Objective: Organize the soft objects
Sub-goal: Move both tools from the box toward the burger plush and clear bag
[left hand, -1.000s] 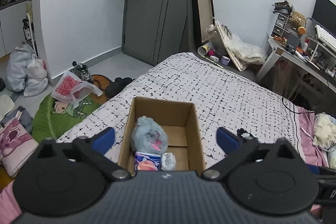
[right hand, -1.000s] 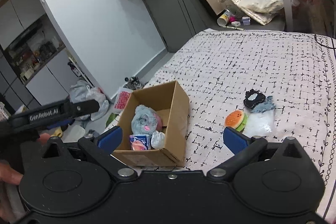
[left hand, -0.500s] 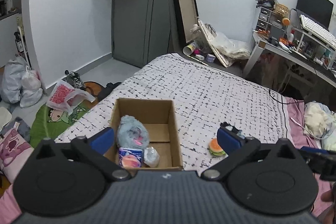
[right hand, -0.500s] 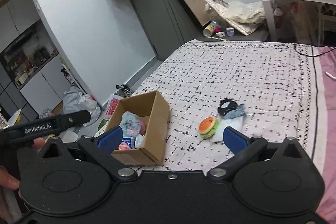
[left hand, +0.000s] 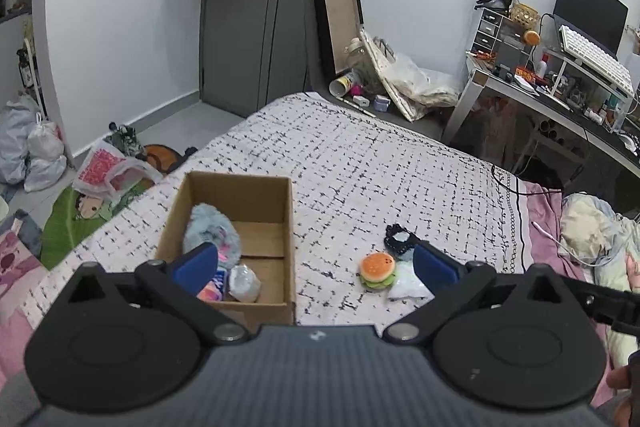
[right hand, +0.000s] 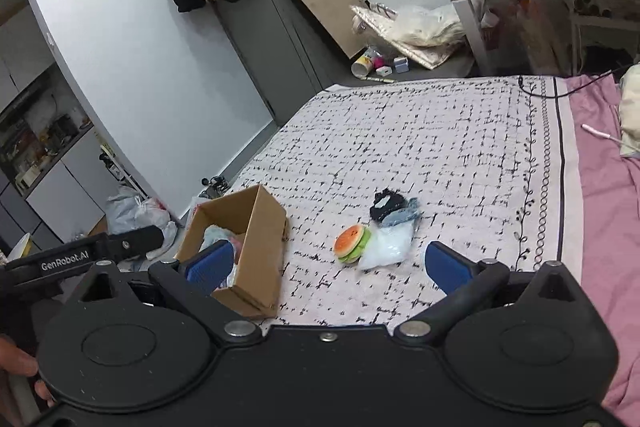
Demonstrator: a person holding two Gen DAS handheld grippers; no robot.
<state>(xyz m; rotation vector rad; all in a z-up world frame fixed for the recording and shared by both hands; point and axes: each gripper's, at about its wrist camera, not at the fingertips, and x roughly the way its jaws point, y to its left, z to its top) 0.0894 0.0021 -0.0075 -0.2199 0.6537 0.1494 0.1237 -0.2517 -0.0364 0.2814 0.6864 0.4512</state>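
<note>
Though near box, burger toy apart.

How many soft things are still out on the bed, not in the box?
3, bunched together right of the cardboard box: the burger plush, a white bag, a black-and-blue plush. Something could hide under them.

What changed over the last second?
Both tongs, left and right, pulled back from the cardboard box, bringing the burger plush and neighbouring pile into view. Nothing grasped or released; both stayed open. Box contents and bed items unmoved.
</note>
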